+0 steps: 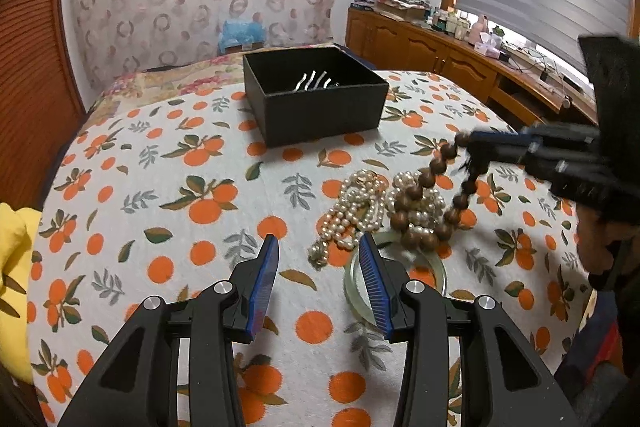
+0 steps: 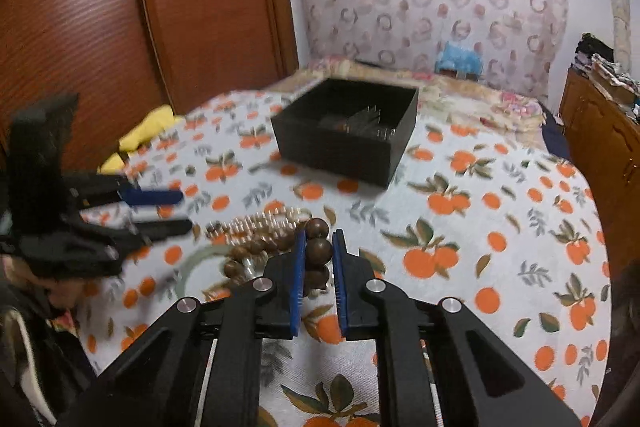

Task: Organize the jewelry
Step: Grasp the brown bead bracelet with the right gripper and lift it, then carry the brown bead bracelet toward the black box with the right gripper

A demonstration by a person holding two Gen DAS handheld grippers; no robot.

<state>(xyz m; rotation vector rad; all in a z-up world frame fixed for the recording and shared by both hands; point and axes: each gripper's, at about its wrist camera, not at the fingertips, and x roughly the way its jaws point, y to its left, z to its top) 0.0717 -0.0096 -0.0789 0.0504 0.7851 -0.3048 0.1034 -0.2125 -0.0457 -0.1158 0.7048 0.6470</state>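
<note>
A black open-topped box (image 1: 316, 95) is set on a bedspread (image 1: 160, 187) printed with oranges, and it serves here as the reference point. Inside the box, several curved silver-coloured pieces (image 1: 316, 83) are seen against the dark lining; in the right wrist view the contents are blurred and cannot be identified further. No lid is fitted on the box. On the near side of the box, well apart from it, a heap of jewelry is laid on the bedspread: pearl strands (image 1: 356, 211) are piled together, and a pale green bangle (image 1: 438, 269) lies flat at the edge of the heap farthest from the box, partly covered by the beads. A string of brown wooden beads (image 1: 420, 223) is draped over the pearls, and one end is raised off the cloth. The right gripper (image 2: 319, 251) is closed on that string, with a bead (image 2: 319, 250) pressed between its blue pads. The left gripper (image 1: 318, 255) is held with its jaws apart and nothing between them, above the bedspread just on the near side of the heap, with one finger over the bangle.
</note>
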